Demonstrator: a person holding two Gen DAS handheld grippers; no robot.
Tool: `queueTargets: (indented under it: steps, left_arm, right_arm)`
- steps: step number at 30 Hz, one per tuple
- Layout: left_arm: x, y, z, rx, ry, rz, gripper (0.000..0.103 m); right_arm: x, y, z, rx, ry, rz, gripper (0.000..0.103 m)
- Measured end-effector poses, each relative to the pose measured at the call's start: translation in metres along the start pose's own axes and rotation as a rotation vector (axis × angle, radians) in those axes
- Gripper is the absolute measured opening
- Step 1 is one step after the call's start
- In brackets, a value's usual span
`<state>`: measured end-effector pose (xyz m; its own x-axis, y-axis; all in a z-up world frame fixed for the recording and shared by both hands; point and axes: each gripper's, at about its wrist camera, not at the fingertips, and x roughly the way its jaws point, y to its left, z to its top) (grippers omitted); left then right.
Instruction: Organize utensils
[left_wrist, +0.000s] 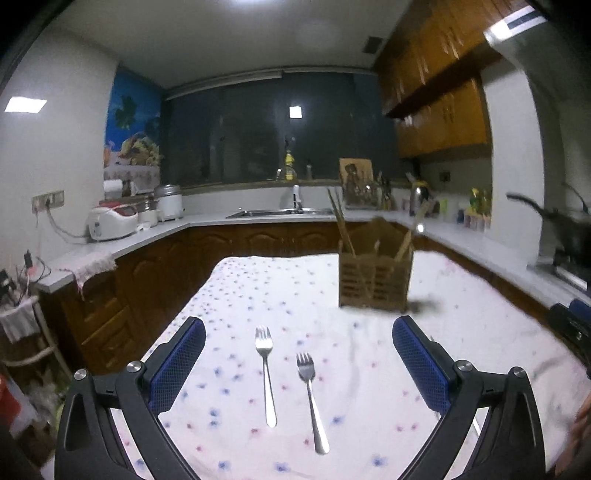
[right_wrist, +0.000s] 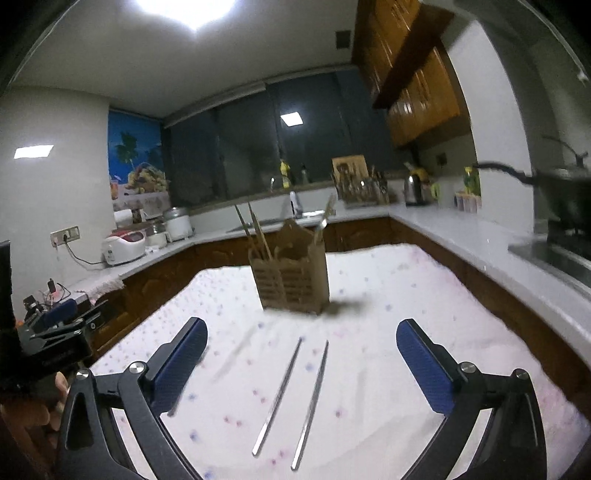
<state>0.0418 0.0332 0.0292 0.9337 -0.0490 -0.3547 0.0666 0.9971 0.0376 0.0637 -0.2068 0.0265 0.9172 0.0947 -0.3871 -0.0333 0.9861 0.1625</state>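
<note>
Two steel forks lie side by side on the flowered tablecloth: the left fork (left_wrist: 265, 373) and the right fork (left_wrist: 311, 400), tines pointing away. My left gripper (left_wrist: 298, 328) is open above them, with both forks between its blue pads. Two metal chopsticks (right_wrist: 282, 397) (right_wrist: 311, 402) lie side by side on the cloth. My right gripper (right_wrist: 302, 328) is open over them. A wooden utensil holder (left_wrist: 376, 275) stands further back on the table and holds wooden chopsticks and a spoon. The holder also shows in the right wrist view (right_wrist: 291, 278).
The table (left_wrist: 258, 288) has kitchen counters around it on three sides, with a sink (left_wrist: 280, 212), rice cookers (left_wrist: 114, 221) and a kettle (right_wrist: 413, 190). The other gripper shows at the right edge of the left view (left_wrist: 570, 325) and the left edge of the right view (right_wrist: 55, 332).
</note>
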Motion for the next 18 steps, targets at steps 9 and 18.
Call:
queueTargets:
  steps: [9, 18]
  left_arm:
    - [0.000, -0.007, -0.018, 0.032, 0.024, 0.005, 0.102]
    - [0.004, -0.007, -0.026, 0.026, 0.040, 0.012, 0.102]
  right_arm:
    - [0.002, -0.004, -0.015, -0.025, -0.002, -0.019, 0.103]
    - [0.001, 0.001, -0.028, -0.070, -0.023, -0.022, 0.103]
